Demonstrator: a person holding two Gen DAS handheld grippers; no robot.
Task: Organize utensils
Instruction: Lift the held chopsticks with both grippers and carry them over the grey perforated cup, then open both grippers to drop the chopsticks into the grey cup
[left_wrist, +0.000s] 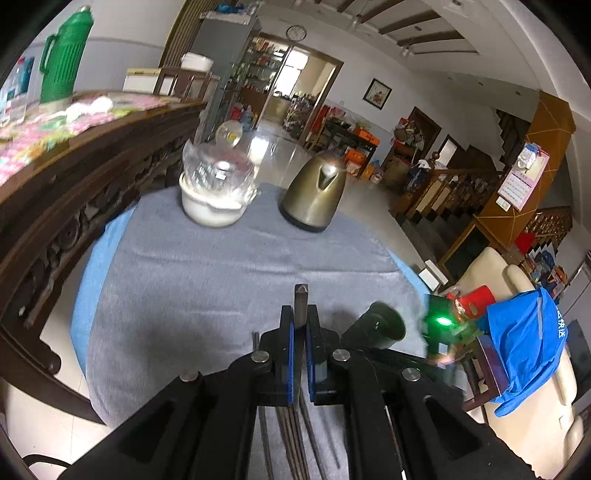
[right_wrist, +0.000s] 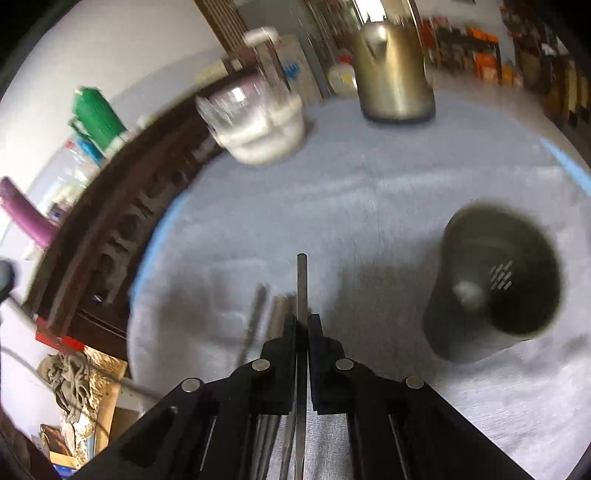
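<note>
In the left wrist view my left gripper is shut on a dark chopstick, whose squared end sticks out past the fingertips. Several more chopsticks lie on the grey cloth under the jaws. A dark cylindrical utensil holder is just to the right, with the other gripper's green light beyond it. In the blurred right wrist view my right gripper is shut on a thin grey chopstick, lifted off the cloth. Loose chopsticks lie to its left. The holder stands to its right, its mouth showing.
A brass-coloured kettle and a white pot with a glass lid stand at the table's far side. A carved dark wood sideboard runs along the left, with a green thermos on it. A chair with a blue garment is to the right.
</note>
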